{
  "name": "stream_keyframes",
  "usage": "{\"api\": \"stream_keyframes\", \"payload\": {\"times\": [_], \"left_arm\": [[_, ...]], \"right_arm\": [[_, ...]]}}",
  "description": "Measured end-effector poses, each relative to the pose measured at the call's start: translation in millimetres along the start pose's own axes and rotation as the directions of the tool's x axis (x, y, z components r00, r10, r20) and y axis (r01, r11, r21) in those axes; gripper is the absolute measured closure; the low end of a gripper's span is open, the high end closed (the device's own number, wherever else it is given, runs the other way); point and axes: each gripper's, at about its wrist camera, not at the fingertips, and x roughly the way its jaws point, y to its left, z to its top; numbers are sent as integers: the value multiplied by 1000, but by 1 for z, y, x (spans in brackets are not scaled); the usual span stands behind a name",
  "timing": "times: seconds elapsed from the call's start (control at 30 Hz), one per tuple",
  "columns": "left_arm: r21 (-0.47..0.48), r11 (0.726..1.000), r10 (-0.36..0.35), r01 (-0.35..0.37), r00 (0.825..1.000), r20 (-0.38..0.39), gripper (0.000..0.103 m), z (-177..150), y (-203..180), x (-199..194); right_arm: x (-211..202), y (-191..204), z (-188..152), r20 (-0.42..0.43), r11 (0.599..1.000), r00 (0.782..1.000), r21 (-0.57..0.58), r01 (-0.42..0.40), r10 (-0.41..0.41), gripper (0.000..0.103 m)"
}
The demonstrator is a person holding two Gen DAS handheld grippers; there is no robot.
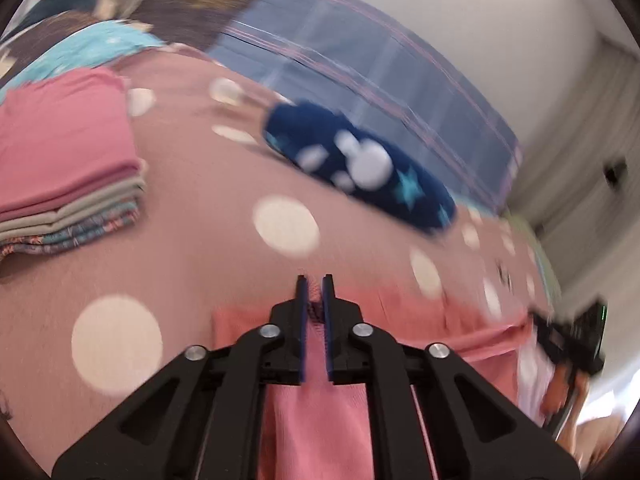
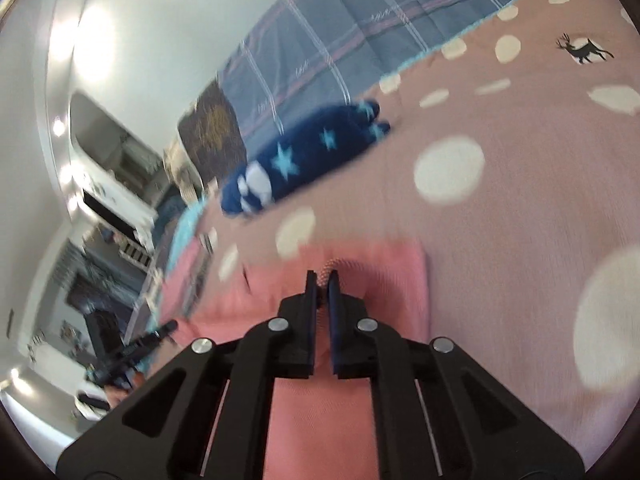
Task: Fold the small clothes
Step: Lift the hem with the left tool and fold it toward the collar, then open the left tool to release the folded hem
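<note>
Left wrist view: left claw clamped on edge of pink garment, draped below & behind the claw over the bed. Right claw likewise pinching a bunched hem. Prob light, floppy, non-slip; best gripped at corners/hems

We're in a home bedroom: a bed under a pink polka-dot blanket, a blue plaid quilt behind, a stack of folded clothes, and a navy star-print plush.
</note>
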Motion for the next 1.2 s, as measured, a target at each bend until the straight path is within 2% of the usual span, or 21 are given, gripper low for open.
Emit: {"api": "stream_keyframes", "payload": {"times": [0.03, 0.1, 0.17, 0.23, 0.33, 0.4, 0.43, 0.47, 0.5, 0.53, 0.57, 0.63, 0.67, 0.73, 0.8, 0.87, 0.9, 0.97, 1.0, 1.1, 1.2], "left_arm": [[-6, 1000, 19, -19, 1000, 18, 74, 2, 2, 1], [9, 999, 43, -44, 999, 21, 66, 2, 4, 1], [41, 999, 19, -18, 1000, -9, 62, -2, 5, 2], [102, 994, 45, -38, 997, -62, 54, -8, 2, 11], [152, 986, 97, -75, 985, -144, 54, -12, 0, 32], [172, 979, 139, -110, 975, -171, 54, -13, 2, 46], [184, 976, 154, -120, 971, -184, 60, -12, 1, 53], [188, 975, 153, -117, 970, -187, 74, -12, 1, 57], [189, 976, 145, -108, 970, -193, 101, -10, 0, 60], [175, 979, 134, -102, 974, -184, 101, -6, -2, 58], [167, 982, 115, -88, 981, -158, 101, -4, -4, 52], [186, 981, 67, -51, 994, -83, 101, 1, -14, 33], [201, 979, 47, -36, 998, -52, 101, 4, -18, 23], [239, 970, 42, -39, 999, -8, 101, 9, -26, 13], [256, 965, 61, -58, 998, -2, 101, 13, -31, 19], [277, 957, 102, -87, 994, -41, 101, 13, -30, 38], [295, 948, 148, -119, 986, -79, 100, 9, -28, 53], [308, 937, 211, -165, 970, -123, 97, 2, -21, 65], [306, 935, 224, -177, 966, -127, 97, -3, -17, 63], [295, 944, 186, -150, 978, -97, 85, -13, -10, 33], [290, 949, 144, -121, 988, -58, 74, -33, -3, -19]], "right_arm": [[5, -4, 9, 24, 999, 999, 32, 35, -35, 92], [13, -8, 16, 28, 994, 995, 53, 98, -100, 83], [15, -5, 15, -1, 995, 995, 13, 99, -99, 75], [13, -2, 10, -2, 990, 992, -55, 129, -129, 69], [19, -9, 11, -34, 981, 984, -91, 173, -177, 69], [31, -12, 12, -80, 981, 982, -102, 165, -174, 67], [37, -11, 12, -96, 979, 979, -117, 166, -178, 62], [44, -9, 12, -106, 975, 976, -139, 173, -188, 60], [52, -5, 13, -112, 967, 971, -174, 188, -209, 57], [59, -3, 14, -119, 960, 968, -202, 196, -223, 56], [65, -2, 14, -125, 955, 965, -218, 202, -232, 57], [72, 2, 16, -138, 951, 962, -236, 200, -237, 99], [64, 7, 16, -104, 954, 970, -231, 192, -220, 100], [46, 16, 18, -35, 958, 985, -238, 159, -172, 100], [35, 19, 22, 2, 960, 986, -229, 160, -164, 100], [38, 15, 26, 10, 956, 980, -219, 194, -197, 99], [45, 9, 27, -8, 956, 976, -206, 211, -217, 99], [59, -5, 25, -67, 954, 963, -171, 247, -262, 89], [62, -11, 22, -81, 949, 954, -154, 275, -289, 76], [43, -15, 9, -70, 957, 963, -148, 248, -261, 74], [8, -14, -13, -58, 958, 971, -185, 218, -232, 71]]}}
